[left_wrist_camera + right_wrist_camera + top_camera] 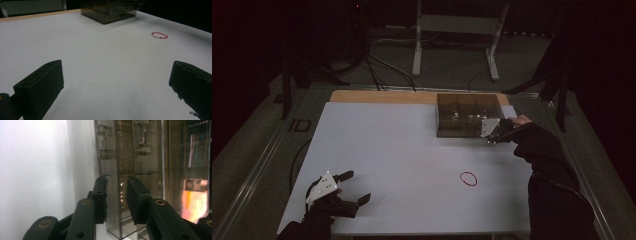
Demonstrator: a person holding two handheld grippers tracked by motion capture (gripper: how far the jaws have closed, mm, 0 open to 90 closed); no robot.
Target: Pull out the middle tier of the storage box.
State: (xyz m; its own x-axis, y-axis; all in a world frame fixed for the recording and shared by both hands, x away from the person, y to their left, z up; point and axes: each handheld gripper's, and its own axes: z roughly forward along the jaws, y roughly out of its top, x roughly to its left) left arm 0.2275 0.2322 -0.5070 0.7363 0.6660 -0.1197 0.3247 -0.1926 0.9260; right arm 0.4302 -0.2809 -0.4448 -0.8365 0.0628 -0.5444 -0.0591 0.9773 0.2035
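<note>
A smoky see-through drawer box (pixel 467 115) stands at the back right of the white table (pixel 387 145). My right gripper (pixel 490 140) is at the box's front right corner. In the right gripper view its jaws (pixel 117 182) stand a narrow gap apart, close against the box front (pixel 150 182), just below two clear handles (pixel 102 142). I see nothing held between the pads. My left gripper (pixel 357 186) rests near the front left corner with its jaws wide open (pixel 117 82) and nothing between them. A red rubber band (pixel 468 178) (pixel 159 35) lies flat on the table toward the front right.
A strip of wooden tabletop (pixel 382 96) shows behind the white sheet. Beyond the table stand a white frame (pixel 457 45) and cables on a dark floor. The person's dark sleeve (pixel 547 165) reaches along the table's right edge.
</note>
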